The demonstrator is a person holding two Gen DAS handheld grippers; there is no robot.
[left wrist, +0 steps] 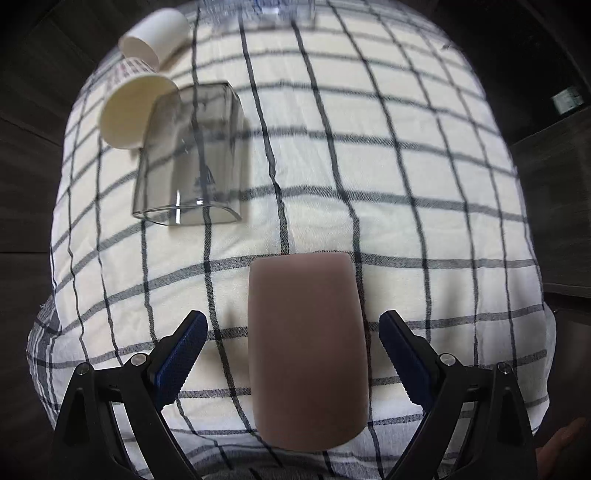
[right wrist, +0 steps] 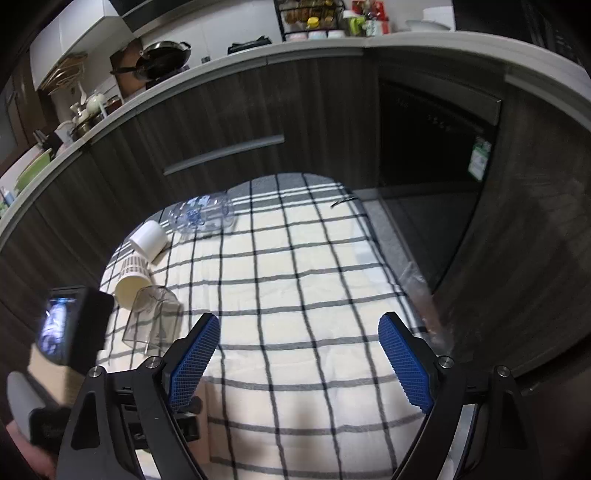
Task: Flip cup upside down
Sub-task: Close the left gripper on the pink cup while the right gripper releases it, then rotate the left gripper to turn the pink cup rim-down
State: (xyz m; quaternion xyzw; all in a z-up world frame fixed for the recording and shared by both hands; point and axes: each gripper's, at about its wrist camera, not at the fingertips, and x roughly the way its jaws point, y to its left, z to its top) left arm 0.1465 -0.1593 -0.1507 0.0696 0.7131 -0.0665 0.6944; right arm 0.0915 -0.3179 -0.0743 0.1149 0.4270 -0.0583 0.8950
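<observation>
A matte brown cup (left wrist: pixel 306 350) stands on the checked cloth (left wrist: pixel 406 184) with its closed end up, between the fingers of my left gripper (left wrist: pixel 293 334). The jaws are open and clear of the cup on both sides. A smoky clear cup (left wrist: pixel 192 155) stands rim down further back on the left; it also shows in the right wrist view (right wrist: pixel 153 317). My right gripper (right wrist: pixel 299 345) is open and empty above the cloth (right wrist: pixel 295 277). The brown cup is hidden in the right wrist view.
Two paper cups lie on their sides at the back left (left wrist: pixel 136 107) (left wrist: pixel 155 35), also in the right wrist view (right wrist: pixel 131 282) (right wrist: pixel 149 240). A clear plastic bottle (right wrist: pixel 203 218) lies at the cloth's far edge. Dark cabinets (right wrist: pixel 221 122) stand behind.
</observation>
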